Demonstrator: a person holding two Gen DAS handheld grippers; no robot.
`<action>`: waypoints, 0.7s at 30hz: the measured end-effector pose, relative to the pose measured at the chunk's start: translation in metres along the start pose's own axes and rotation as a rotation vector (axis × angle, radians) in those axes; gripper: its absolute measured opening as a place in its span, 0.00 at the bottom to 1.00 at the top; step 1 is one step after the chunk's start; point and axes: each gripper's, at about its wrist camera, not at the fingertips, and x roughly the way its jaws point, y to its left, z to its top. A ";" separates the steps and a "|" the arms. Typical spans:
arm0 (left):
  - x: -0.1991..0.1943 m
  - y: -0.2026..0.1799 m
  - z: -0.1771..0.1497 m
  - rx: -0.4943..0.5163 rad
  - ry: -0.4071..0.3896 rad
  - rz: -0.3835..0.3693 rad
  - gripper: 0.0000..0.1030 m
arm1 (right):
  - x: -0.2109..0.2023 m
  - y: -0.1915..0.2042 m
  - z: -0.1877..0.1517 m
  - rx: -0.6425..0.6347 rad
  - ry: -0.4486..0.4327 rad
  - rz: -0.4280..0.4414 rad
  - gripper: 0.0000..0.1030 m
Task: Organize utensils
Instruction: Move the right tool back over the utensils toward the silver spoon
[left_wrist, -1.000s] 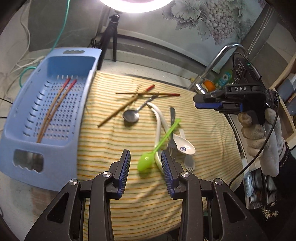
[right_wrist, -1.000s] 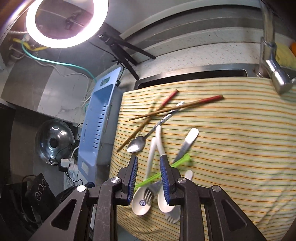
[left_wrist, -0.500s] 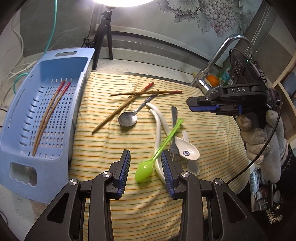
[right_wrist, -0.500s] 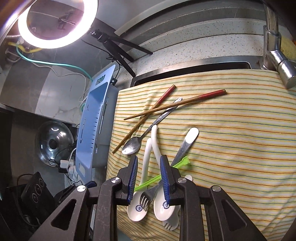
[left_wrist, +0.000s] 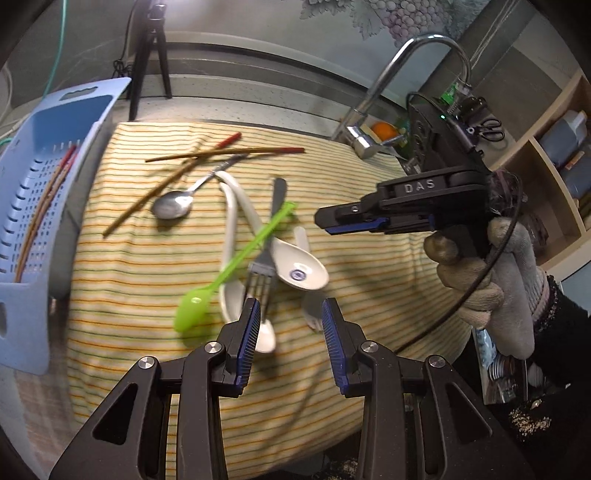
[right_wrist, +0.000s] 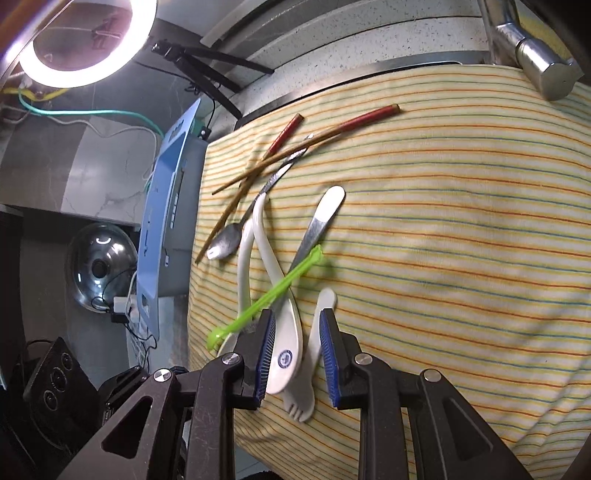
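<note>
1. Between my left gripper (left_wrist: 290, 325) fingers I see bare striped cloth (left_wrist: 129, 280); the jaws are spread apart and grasp nothing.
2. Just ahead of the left jaws lies a pile: a metal fork (left_wrist: 264, 262) with its tines beside the left-hand finger, a white soup spoon (left_wrist: 301, 269) with a blue mark in its bowl, and a green plastic spoon (left_wrist: 221, 280) slanting across them, its bowl off to the left of the jaws.
3. Farther ahead lie a steel spoon (left_wrist: 173, 205) and two crossed chopsticks (left_wrist: 221, 153).
4. Far to the left of the jaws, a blue basket (left_wrist: 22, 295) holds another pair of chopsticks.
5. Off to the right, my right gripper (right_wrist: 297, 349) hangs above the cloth, held in a gloved hand (left_wrist: 480, 273).
6. From the right wrist view, its jaws are parted and empty, with the soup spoon bowl and a white spork (right_wrist: 308, 373) lying between them below.
7. A faucet (left_wrist: 388, 85) rises beyond the cloth.
</note>
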 end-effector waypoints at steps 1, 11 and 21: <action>0.001 -0.004 -0.002 -0.005 -0.001 -0.007 0.32 | 0.000 -0.001 -0.001 -0.006 0.009 0.002 0.22; 0.020 -0.031 -0.022 -0.110 -0.034 0.020 0.32 | -0.003 -0.011 0.000 -0.042 0.074 0.007 0.22; -0.007 -0.001 -0.011 -0.146 -0.079 0.133 0.32 | 0.000 -0.005 0.011 -0.007 0.059 0.054 0.22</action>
